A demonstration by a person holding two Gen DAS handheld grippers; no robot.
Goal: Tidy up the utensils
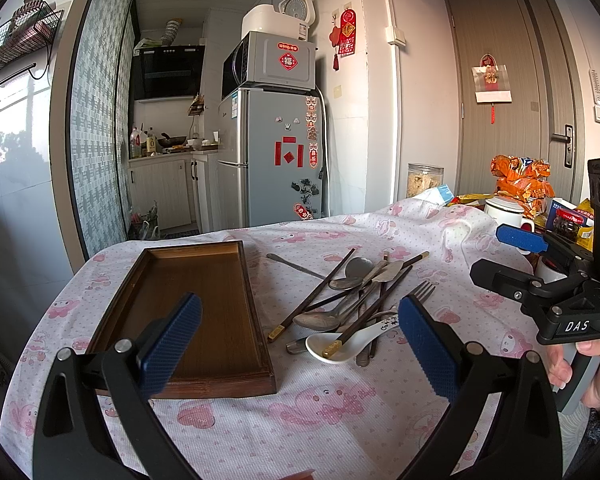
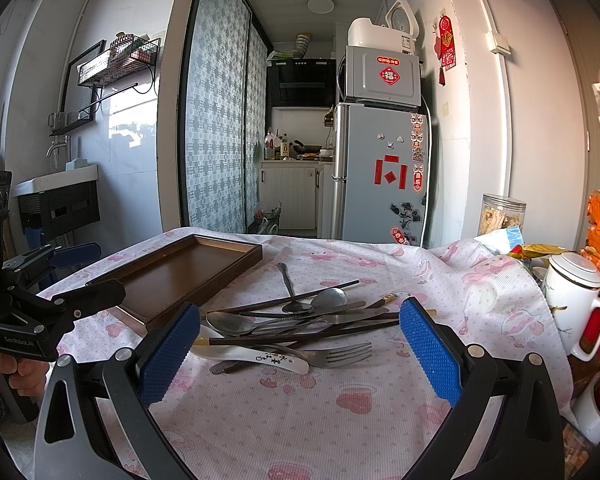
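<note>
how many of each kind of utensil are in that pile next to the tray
metal spoons: 3
ceramic spoon: 1
fork: 1
knife: 1
chopsticks: 4, as far as the overlap lets me tell
total: 10

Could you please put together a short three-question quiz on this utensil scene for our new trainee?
1. True or false: the brown rectangular wooden tray already holds utensils.
2. Which item lies nearest the right gripper? A) the silver metal fork B) the white lidded ceramic mug C) the clear plastic jar
3. Fill in: a dark chopstick's gold tip rests in the bowl of the white ceramic soup ______.

Key
1. False; the tray is empty.
2. A.
3. Spoon.
Both the right gripper and the left gripper have their jaws open.
</note>
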